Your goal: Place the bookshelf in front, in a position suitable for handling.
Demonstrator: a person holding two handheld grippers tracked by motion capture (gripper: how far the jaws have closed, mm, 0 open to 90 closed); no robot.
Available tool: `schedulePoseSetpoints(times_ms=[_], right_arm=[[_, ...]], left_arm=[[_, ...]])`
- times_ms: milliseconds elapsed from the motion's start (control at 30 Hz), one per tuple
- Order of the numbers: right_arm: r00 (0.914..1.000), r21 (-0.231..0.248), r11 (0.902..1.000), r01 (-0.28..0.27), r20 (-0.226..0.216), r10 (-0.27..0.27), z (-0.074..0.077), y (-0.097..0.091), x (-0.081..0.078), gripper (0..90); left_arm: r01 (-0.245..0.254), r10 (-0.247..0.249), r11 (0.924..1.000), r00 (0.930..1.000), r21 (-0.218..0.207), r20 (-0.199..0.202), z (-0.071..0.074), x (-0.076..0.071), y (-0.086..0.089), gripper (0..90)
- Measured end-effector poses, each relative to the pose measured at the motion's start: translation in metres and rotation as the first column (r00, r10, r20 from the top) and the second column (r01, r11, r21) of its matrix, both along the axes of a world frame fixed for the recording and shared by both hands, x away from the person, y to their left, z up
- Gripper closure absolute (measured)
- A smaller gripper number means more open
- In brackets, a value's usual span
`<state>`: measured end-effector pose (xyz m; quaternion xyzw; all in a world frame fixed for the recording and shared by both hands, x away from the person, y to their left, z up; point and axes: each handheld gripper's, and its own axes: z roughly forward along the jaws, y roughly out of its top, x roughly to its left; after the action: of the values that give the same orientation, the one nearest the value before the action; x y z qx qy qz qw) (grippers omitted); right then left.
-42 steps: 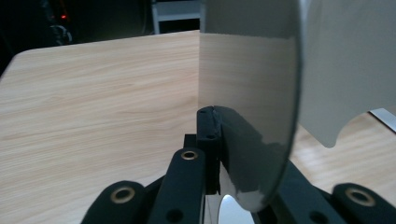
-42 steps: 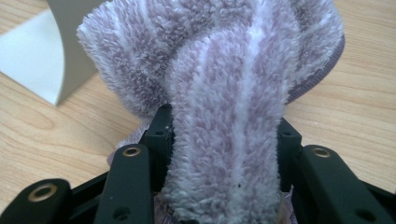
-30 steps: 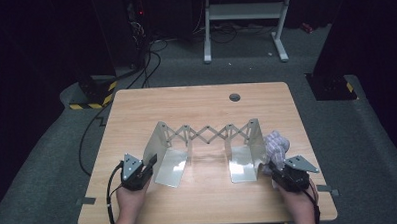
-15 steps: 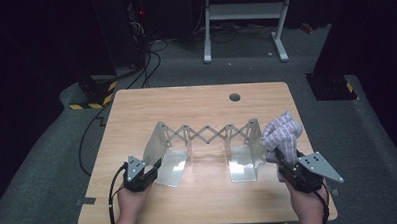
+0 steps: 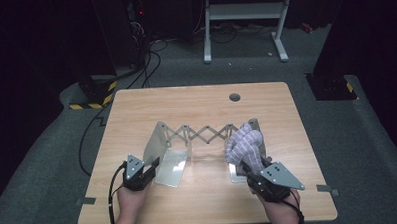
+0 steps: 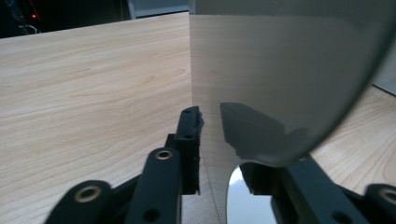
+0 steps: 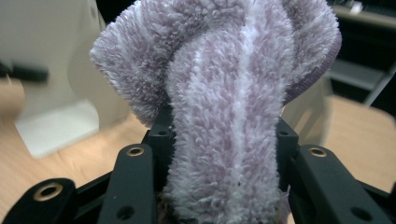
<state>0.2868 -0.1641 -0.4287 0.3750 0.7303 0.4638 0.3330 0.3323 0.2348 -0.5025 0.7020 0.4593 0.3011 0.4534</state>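
A fluffy lilac-and-white striped cloth point(image 7: 233, 107) is held clamped between the jaws of the right gripper point(image 5: 261, 176), bunched and standing up above them over the right end plate of a metal scissor-lattice rack point(image 5: 202, 134); no writing or label can be read on it. The rack's left end plate point(image 6: 285, 79) is straddled by the jaws of the left gripper point(image 5: 147, 170), which have just been closing, one jaw on each side of the plate's lower edge, though whether the pads press on it cannot be told. The rack is stood in the middle of the wooden counter point(image 5: 136, 109), stretched out between the two hands.
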Motion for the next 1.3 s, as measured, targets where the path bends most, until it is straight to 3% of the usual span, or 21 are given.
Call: schedulePoseSetpoints(times_ms=[167, 300, 467, 733, 900, 1067, 1300], right_arm=[[0.9968, -0.039, 0.9985, 0.039, -0.069, -0.042, -0.024, -0.005, 0.01, 57.3], [0.994, -0.062, 0.996, 0.064, -0.085, -0.069, -0.033, -0.01, 0.015, 57.5], [0.987, -0.107, 0.9858, 0.129, -0.082, -0.138, -0.04, -0.024, 0.025, 57.6], [0.9778, -0.123, 0.9743, 0.189, -0.068, -0.198, -0.04, -0.04, 0.035, 57.7], [0.9768, -0.149, 0.9703, 0.191, -0.069, -0.203, -0.044, -0.03, 0.04, 57.8], [0.9712, -0.182, 0.9686, 0.169, -0.137, -0.195, -0.06, -0.013, 0.051, 57.9], [0.9631, -0.219, 0.9632, 0.155, -0.183, -0.197, -0.072, 0.011, 0.063, 58.1]], left_arm=[[-0.005, 0.005, 0.9997, 1.0, 0.022, 0.006, 0.0, -0.001, 0.0, 78.1], [-0.026, 0.025, 0.9995, 0.9997, 0.019, 0.006, 0.0, 0.0, 0.003, 80.0], [-0.035, 0.035, 0.9993, 0.9994, 0.008, 0.002, 0.0, 0.0, 0.009, 82.5], [-0.042, 0.042, 0.9991, 0.9991, -0.005, 0.0, -0.001, 0.001, 0.013, 80.8], [-0.04, 0.04, 0.9992, 0.9992, -0.009, -0.001, -0.001, 0.001, 0.015, 77.8], [-0.041, 0.041, 0.9988, 0.999, -0.026, -0.016, -0.003, 0.001, 0.018, 64.0], [-0.025, 0.025, 0.9996, 0.9994, -0.015, -0.026, -0.005, 0.002, 0.017, 61.9]])
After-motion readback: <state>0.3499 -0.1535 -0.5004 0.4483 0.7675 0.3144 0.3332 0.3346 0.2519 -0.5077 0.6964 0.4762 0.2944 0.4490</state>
